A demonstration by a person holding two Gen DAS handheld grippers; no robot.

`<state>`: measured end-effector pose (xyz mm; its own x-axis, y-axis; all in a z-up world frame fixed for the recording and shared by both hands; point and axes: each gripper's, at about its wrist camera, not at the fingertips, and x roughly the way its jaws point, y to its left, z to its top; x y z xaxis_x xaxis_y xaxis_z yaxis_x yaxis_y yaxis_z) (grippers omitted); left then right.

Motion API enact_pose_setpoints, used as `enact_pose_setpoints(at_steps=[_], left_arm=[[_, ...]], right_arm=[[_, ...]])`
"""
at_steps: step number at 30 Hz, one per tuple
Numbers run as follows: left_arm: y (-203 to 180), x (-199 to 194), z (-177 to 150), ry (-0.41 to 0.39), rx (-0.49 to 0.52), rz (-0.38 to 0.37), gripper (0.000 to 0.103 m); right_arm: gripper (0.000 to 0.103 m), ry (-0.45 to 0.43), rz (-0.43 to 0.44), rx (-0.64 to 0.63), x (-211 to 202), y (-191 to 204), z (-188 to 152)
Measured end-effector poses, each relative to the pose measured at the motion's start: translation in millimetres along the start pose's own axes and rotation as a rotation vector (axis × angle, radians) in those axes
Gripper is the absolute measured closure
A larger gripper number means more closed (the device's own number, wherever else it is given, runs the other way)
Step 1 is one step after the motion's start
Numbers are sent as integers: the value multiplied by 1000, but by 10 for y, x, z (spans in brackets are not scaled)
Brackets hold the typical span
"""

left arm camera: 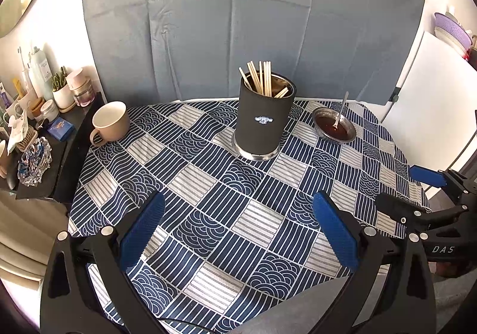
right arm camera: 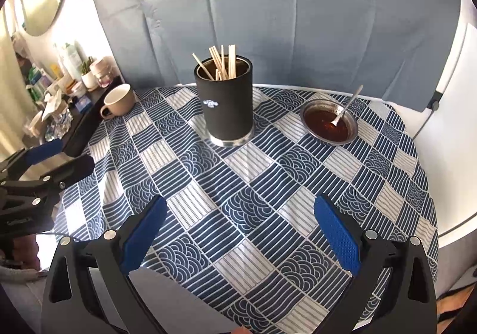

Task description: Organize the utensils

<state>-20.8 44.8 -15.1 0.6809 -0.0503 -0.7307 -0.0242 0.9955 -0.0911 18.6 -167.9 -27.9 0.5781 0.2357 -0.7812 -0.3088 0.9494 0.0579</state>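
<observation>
A black cylindrical holder (left arm camera: 262, 122) (right arm camera: 227, 104) stands upright on the patterned tablecloth, with several wooden chopsticks (left arm camera: 262, 77) (right arm camera: 222, 64) sticking out of it. To its right a small metal dish (left arm camera: 334, 124) (right arm camera: 329, 121) holds dark sauce, and a metal spoon (left arm camera: 341, 110) (right arm camera: 347, 109) leans in it. My left gripper (left arm camera: 238, 203) is open and empty above the near part of the table. My right gripper (right arm camera: 240, 206) is open and empty too. The right gripper also shows at the right edge of the left wrist view (left arm camera: 411, 185).
A beige mug (left arm camera: 110, 122) (right arm camera: 119, 101) stands at the table's left back corner. A black side shelf (left arm camera: 59, 155) on the left carries jars, bottles and a small plant. A grey-blue backdrop (left arm camera: 238, 21) stands behind the table. A white board (left arm camera: 432, 89) stands on the right.
</observation>
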Motion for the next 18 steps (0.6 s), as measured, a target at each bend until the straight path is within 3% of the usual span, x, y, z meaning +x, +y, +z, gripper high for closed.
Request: enact_pose_setpoints(at_steps=[9, 18], left_arm=[[11, -57, 1, -20, -4, -16, 6], [34, -62, 16, -23, -13, 34, 6]], right_arm=[[8, 15, 18, 14, 32, -21, -19], [8, 4, 14, 14, -1, -32, -19]])
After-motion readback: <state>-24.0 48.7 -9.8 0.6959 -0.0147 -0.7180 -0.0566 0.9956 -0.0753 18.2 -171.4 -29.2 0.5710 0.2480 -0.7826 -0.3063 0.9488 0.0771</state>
